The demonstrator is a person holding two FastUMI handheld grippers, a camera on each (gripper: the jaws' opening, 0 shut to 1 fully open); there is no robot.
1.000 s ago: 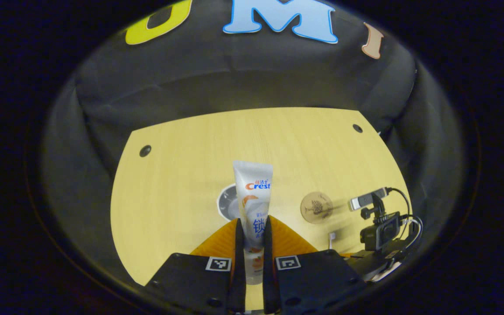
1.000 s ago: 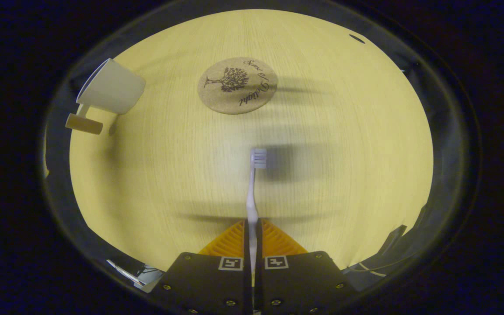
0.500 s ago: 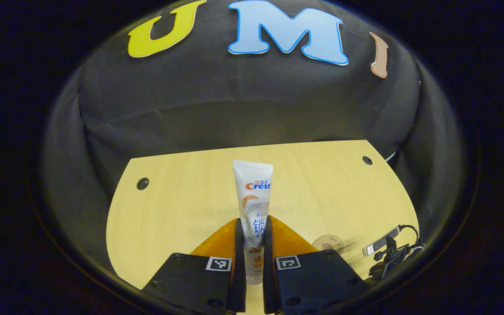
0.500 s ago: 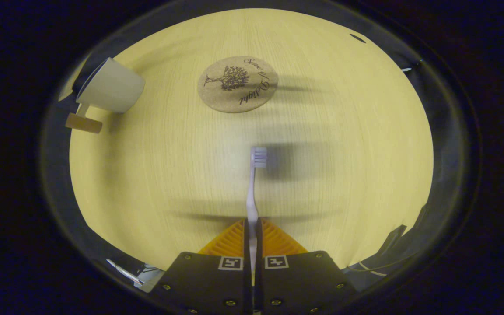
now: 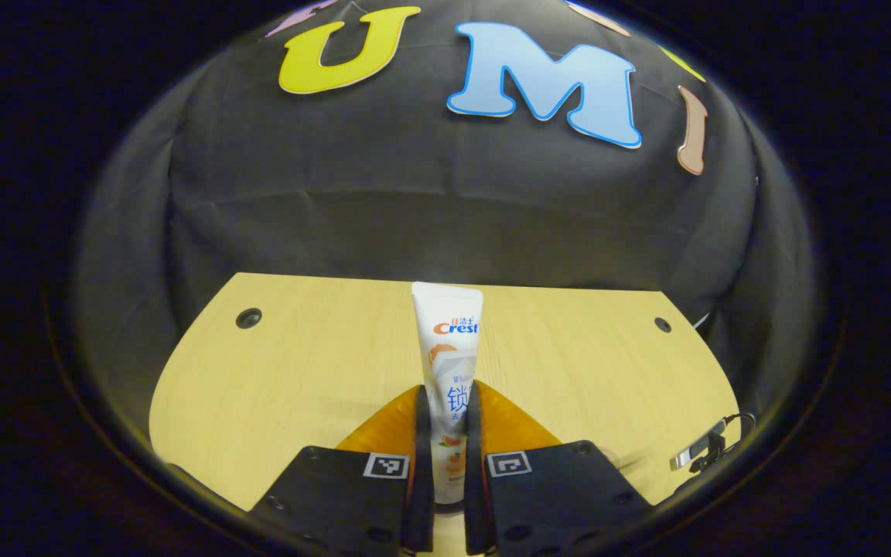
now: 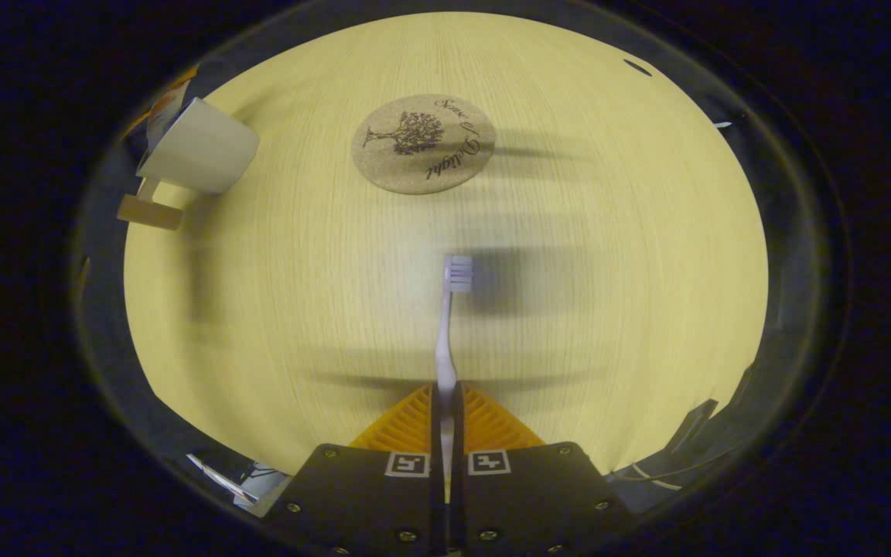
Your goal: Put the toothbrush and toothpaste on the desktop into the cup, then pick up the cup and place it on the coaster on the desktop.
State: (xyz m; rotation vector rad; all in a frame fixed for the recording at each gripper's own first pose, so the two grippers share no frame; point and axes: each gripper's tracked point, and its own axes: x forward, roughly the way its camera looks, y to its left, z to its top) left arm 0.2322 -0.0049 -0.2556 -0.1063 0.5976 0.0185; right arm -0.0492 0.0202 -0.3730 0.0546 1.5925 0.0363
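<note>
In the left gripper view my left gripper (image 5: 445, 406) is shut on the white toothpaste tube (image 5: 447, 340), which stands upright between the fingers over the wooden desktop (image 5: 298, 363). My right gripper (image 6: 445, 396) is shut on the handle of the white toothbrush (image 6: 445, 333), bristle head pointing away, held above the desktop. In the right gripper view the white cup (image 6: 202, 148), with its wooden handle (image 6: 150, 213), stands at the far left. Something small (image 6: 169, 99) pokes in at its mouth; I cannot tell what. The round cork coaster (image 6: 424, 143) lies apart, to the cup's right.
A small webcam on a stand (image 5: 699, 451) with cables sits at the desktop's right edge in the left gripper view. Two dark cable holes (image 5: 248, 317) mark the far corners. Black cloth walls close in the back.
The left gripper view has tipped upward, so the cup and coaster have slid out of it. The right gripper has barely moved. Something now shows at the cup's mouth.
</note>
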